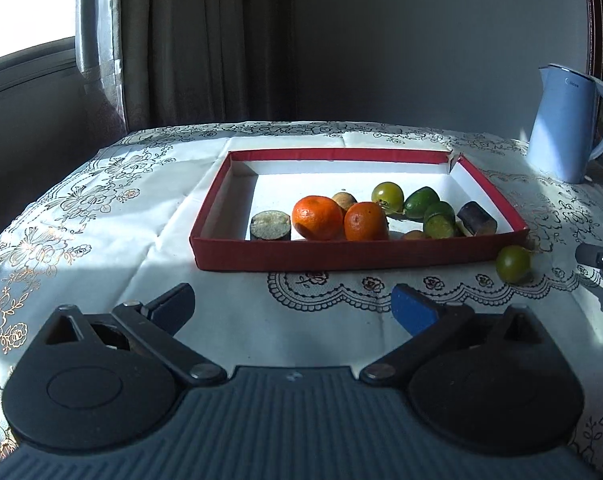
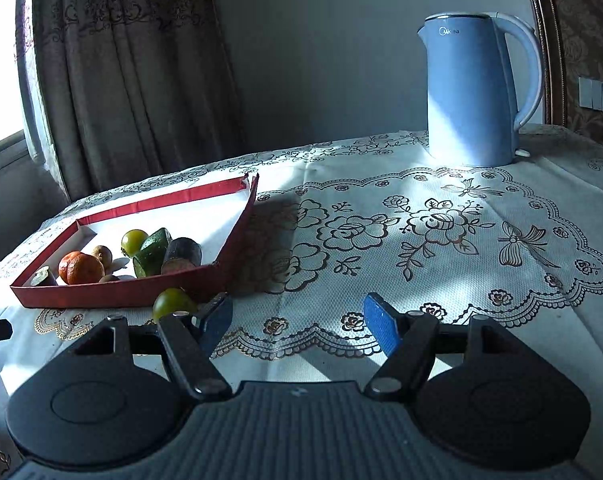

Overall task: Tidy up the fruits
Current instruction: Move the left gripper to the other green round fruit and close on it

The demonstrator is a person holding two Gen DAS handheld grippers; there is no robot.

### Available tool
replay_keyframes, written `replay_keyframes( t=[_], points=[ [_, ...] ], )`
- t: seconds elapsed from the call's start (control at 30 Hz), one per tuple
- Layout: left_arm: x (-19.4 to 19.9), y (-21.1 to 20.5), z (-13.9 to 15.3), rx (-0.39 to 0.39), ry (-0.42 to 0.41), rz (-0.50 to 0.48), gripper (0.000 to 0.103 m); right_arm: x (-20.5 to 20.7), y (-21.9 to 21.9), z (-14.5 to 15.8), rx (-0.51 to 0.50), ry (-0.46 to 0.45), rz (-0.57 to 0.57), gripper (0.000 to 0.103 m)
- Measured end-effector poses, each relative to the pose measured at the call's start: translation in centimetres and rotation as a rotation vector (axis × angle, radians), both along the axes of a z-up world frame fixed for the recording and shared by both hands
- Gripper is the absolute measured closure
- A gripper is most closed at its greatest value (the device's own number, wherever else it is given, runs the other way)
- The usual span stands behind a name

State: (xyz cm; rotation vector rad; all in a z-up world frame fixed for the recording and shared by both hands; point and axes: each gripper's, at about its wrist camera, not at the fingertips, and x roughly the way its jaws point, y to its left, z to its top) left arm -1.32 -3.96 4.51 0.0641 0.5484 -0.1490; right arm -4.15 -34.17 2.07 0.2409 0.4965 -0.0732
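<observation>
Sunlit tabletop (image 1: 101, 208) under a white cloth with gold flower print, brown curtain (image 1: 189, 40) and grey wall behind, pale blue kettle (image 2: 473, 96) standing toward 1 o'clock in the right wrist view.

Shallow red tray (image 1: 341, 258) lying flat near the middle, its long axis running 9 to 3 o'clock in the left wrist view, far right corner split open. Inside, toward the near wall: two oranges (image 1: 317, 217) touching side by side, a small brown fruit (image 1: 343, 200) just behind them, a dark cut cylinder (image 1: 270, 225) at their 9 o'clock, cut face turned toward the camera. Further toward 3 o'clock: a green-yellow round fruit (image 1: 387, 196), two green halved pieces (image 1: 437, 220), then another dark cut cylinder (image 1: 476, 218) lying tilted, long axis pointing roughly 10 to 4 o'clock.

One loose green fruit (image 1: 512, 264) outside the tray, on the cloth just off its near right corner.

Left tongs (image 1: 293, 304) spread wide, nothing between the pads, hovering over bare cloth at 6 o'clock of the tray. Right tongs (image 2: 297, 320) likewise apart and empty; loose green fruit just beyond the left finger (image 2: 215, 320), contact impossible to tell.
</observation>
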Motion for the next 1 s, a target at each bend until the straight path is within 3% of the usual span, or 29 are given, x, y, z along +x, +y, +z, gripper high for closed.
replay_keyframes(
  t=[0.13, 0.27, 0.43, 0.83, 0.93, 1.0],
  points=[
    [-0.6, -5.6, 0.7, 0.049, -0.051, -0.130, 0.000, -0.3, -1.2, -0.1, 0.071, -0.021, -0.027, 0.031],
    [0.2, -10.1, 0.1, 0.078, -0.037, -0.195, 0.000, -0.4, -2.4, -0.4, 0.141, -0.027, -0.056, 0.030],
    [1.8, -13.1, -1.5, 0.088, 0.023, -0.194, 0.000, -0.5, -3.1, -0.5, 0.171, -0.026, -0.074, 0.030],
    [4.2, -16.6, -2.7, 0.114, 0.055, -0.132, 0.001, -0.6, -3.0, -0.4, 0.164, -0.028, -0.064, 0.029],
    [4.9, -16.4, -3.3, 0.111, 0.097, -0.113, 0.013, -0.5, -3.0, -0.5, 0.164, -0.025, -0.063, 0.029],
    [5.0, -16.1, -3.4, 0.091, 0.108, -0.114, 0.015, -0.5, -2.9, -0.5, 0.163, -0.025, -0.062, 0.029]
  ],
)
